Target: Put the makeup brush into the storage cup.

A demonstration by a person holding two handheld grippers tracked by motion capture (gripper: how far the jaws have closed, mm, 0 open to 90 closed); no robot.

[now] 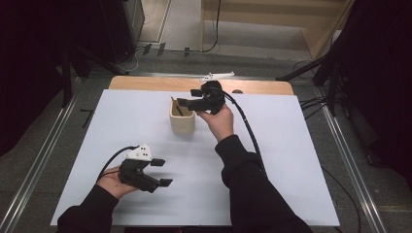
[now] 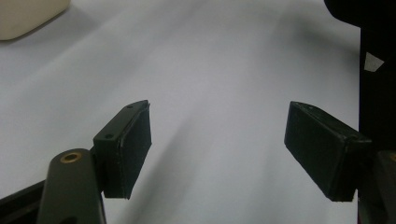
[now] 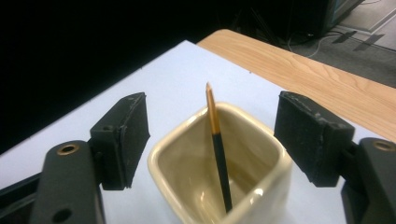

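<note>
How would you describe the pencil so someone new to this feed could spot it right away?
Start at the white sheet covering the table, then find the cream square cup near its middle, just under the right gripper. The pencil stands tilted inside that cup, leaning on its rim. It is a thin stick, black low down and orange toward its pointed top.

Pencil (image 3: 217,140) leans tip-up inside cream square cup (image 3: 268,184).
</note>
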